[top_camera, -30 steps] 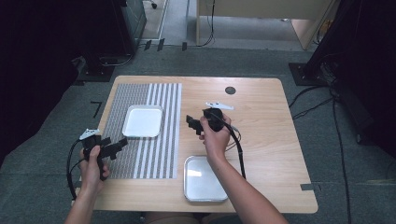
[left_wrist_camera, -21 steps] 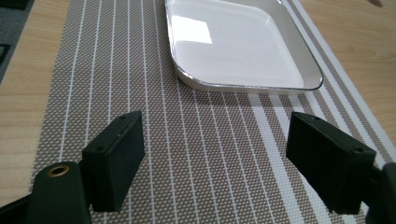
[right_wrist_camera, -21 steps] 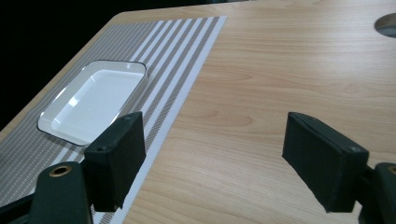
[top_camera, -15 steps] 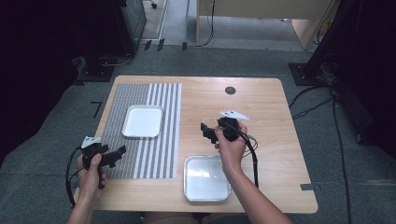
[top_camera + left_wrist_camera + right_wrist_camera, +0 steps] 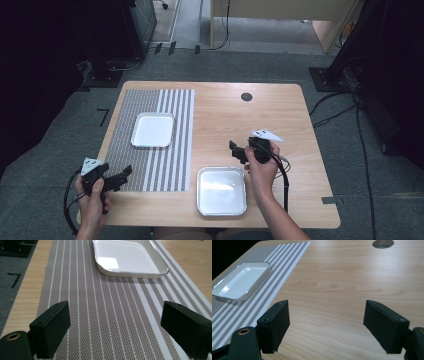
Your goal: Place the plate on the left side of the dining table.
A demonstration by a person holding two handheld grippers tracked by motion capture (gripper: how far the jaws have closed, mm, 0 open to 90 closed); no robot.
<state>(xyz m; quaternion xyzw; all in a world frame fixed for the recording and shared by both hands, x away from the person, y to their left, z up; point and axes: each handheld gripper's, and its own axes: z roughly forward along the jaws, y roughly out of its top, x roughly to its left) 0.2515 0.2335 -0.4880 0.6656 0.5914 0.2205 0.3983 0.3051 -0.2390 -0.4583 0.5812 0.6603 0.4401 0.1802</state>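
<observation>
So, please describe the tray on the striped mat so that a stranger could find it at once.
On the light wooden table, find the grey-and-white striped placemat on its left half. The white rectangular tray lies on it, empty. The silver metal tray lies on bare wood instead.

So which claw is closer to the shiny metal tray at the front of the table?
Right. The right claw hovers just beyond the metal tray's far right corner; the left claw sits farther off to its left, over the striped mat.

Grey carpet floor (image 5: 65, 135) surrounds the wooden table (image 5: 280, 120), dark equipment stands (image 5: 107, 45) behind.
</observation>
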